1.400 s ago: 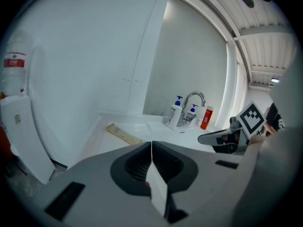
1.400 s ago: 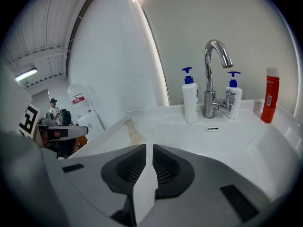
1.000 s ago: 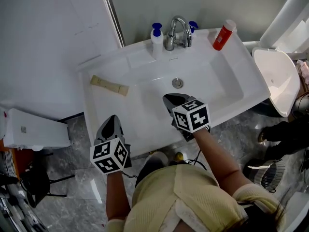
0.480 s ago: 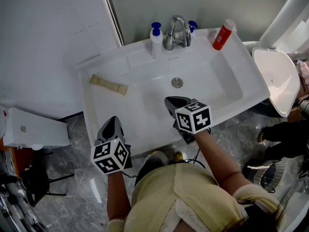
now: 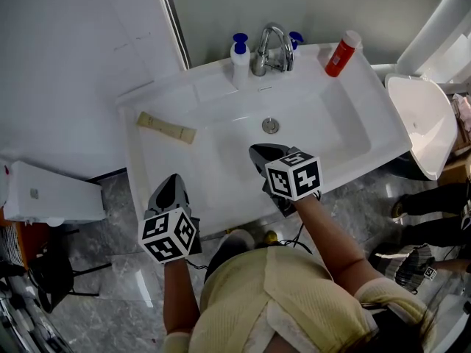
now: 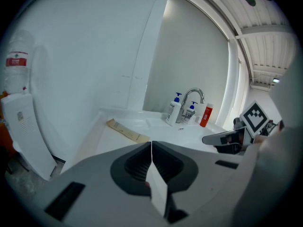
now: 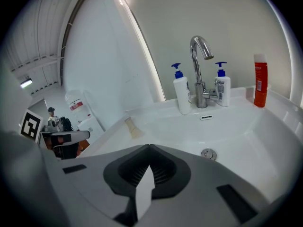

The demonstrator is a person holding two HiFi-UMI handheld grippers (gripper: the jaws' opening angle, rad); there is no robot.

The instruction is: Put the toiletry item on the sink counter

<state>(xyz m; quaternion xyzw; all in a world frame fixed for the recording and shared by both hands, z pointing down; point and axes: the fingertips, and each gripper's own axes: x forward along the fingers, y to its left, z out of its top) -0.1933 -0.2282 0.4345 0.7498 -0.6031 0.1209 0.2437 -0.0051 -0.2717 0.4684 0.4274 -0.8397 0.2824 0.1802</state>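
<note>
A flat tan toiletry packet [image 5: 167,129] lies on the left ledge of the white sink counter [image 5: 140,153]; it also shows as the packet [image 6: 129,131] in the left gripper view and the packet [image 7: 133,127] in the right gripper view. My left gripper [image 5: 171,181] hovers at the counter's front left edge, shut and holding nothing, well short of the packet. My right gripper [image 5: 262,153] hangs over the basin, just in front of the drain [image 5: 270,126], shut with nothing in it. In each gripper's own view the left gripper [image 6: 151,144] and the right gripper [image 7: 150,147] show their jaws pressed together.
A chrome faucet [image 5: 269,48] stands at the back between two white pump bottles [image 5: 239,52]. A red bottle [image 5: 342,53] stands at the back right corner. A white toilet [image 5: 419,120] is to the right, a white box [image 5: 51,197] on the floor to the left.
</note>
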